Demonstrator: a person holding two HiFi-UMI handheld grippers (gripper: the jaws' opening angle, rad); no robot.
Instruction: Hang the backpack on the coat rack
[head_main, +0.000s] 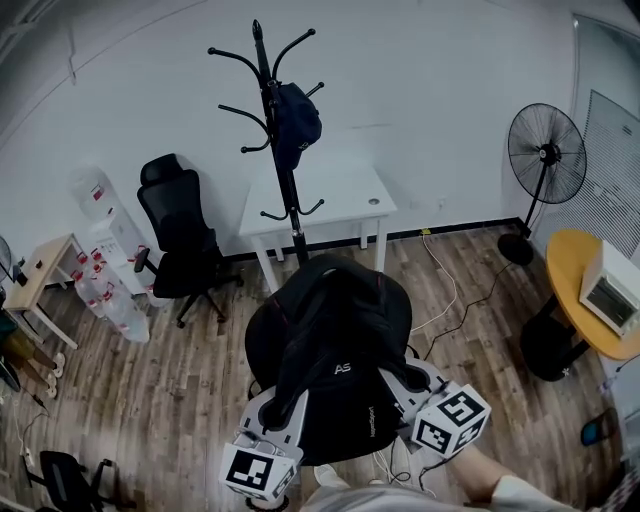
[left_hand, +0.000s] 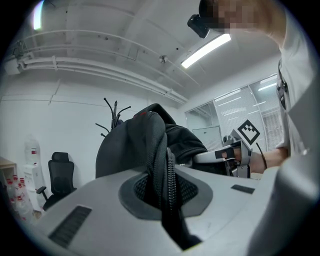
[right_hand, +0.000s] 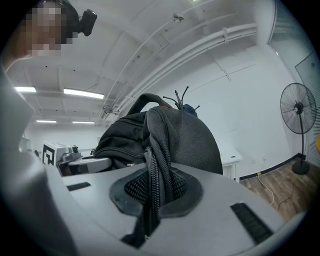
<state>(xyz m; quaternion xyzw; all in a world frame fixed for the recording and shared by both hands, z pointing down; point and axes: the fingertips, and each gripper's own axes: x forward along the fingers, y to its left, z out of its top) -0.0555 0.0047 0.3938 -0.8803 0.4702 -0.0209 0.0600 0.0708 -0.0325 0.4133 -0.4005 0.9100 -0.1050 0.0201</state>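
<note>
Bright, even light is coming from ceiling tube lamps (left_hand: 206, 50) above the left gripper (left_hand: 165, 195), glaring white. Fisheye distortion is bending walls and darkening every corner. That gripper's grey body, nearest its lens, is showing soft; shadows are lying faint.
</note>
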